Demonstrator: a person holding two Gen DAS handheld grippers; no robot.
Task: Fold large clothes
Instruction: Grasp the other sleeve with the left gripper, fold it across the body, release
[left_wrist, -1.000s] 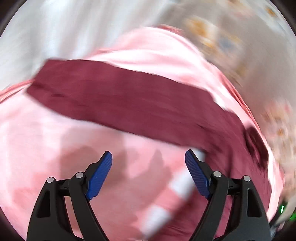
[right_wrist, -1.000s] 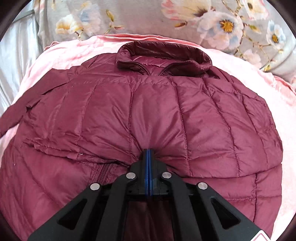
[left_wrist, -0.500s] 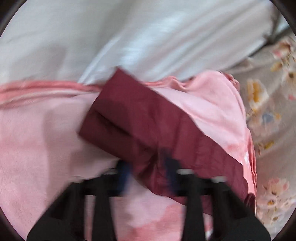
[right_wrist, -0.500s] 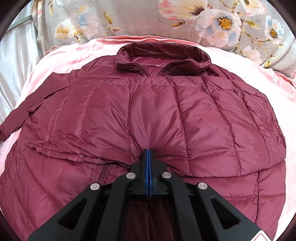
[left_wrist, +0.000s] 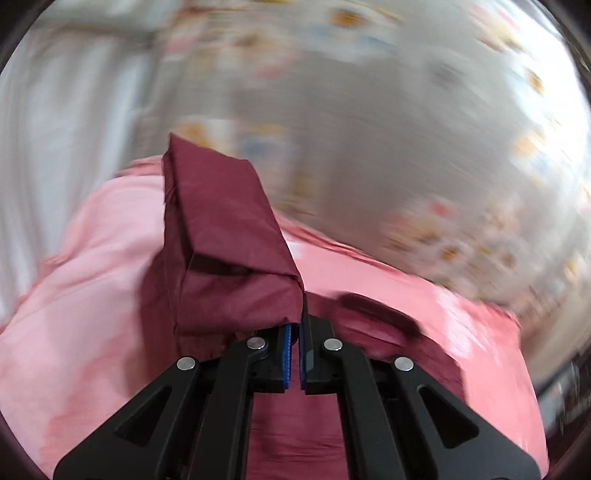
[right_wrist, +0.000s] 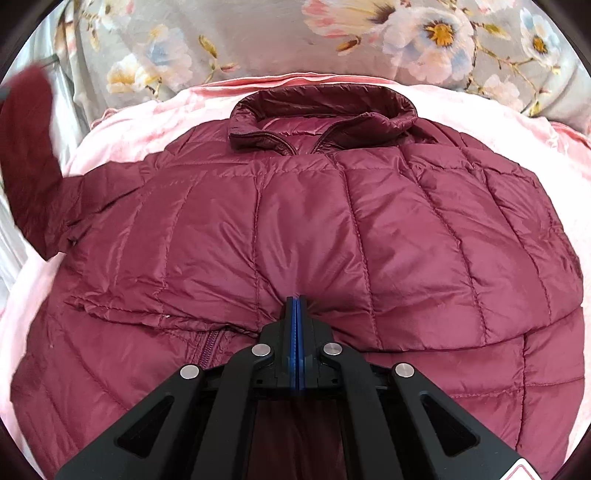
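Pink blanket (right_wrist: 155, 122) covered the bed, and the maroon jacket (right_wrist: 332, 229) lay spread on it, collar toward the floral pillow (right_wrist: 258, 33). Its sleeve (left_wrist: 221, 236) hung lifted, pinched in the left gripper (left_wrist: 294, 345), whose jaws had just closed. The right gripper (right_wrist: 296, 306) sat pressed together, pinching the jacket's front fabric.
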